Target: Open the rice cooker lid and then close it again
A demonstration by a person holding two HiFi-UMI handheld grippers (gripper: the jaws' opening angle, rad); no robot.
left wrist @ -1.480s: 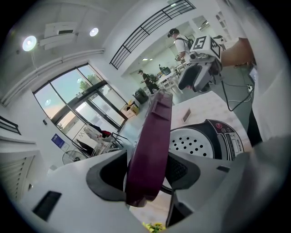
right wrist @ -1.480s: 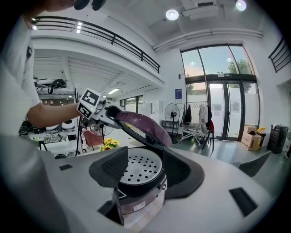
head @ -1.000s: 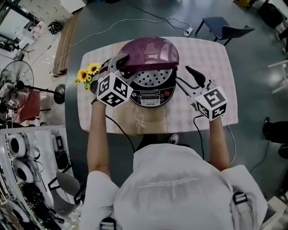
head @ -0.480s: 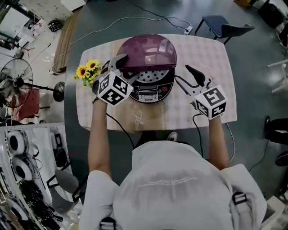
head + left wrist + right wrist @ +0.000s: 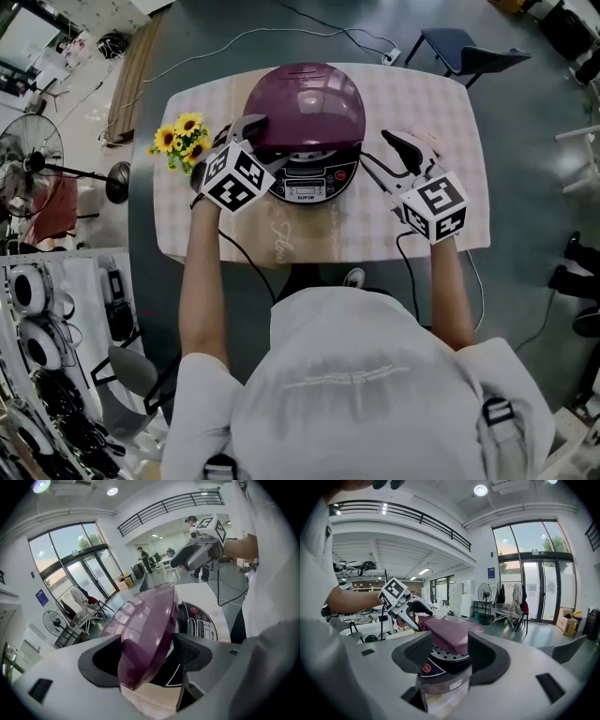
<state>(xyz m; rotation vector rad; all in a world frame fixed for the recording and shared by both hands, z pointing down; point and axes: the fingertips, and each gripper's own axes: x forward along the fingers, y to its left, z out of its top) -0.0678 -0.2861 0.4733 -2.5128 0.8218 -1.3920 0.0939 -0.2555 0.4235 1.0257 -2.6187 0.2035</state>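
On the rice cooker [image 5: 311,180] the lid [image 5: 305,98] sits ajar, rim between left gripper [image 5: 147,656] jaws just opening wide, right gripper [image 5: 443,654] gapes empty beside cooker; unpressed, lid may stay unlatched.

Rice cooker [image 5: 305,103] stands on table [image 5: 403,220], sunflowers [image 5: 181,137] left of it.

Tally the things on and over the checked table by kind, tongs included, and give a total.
Rice cooker: 1
Sunflower bunch: 1
Tongs: 2, the left tongs and the right tongs
Total: 4
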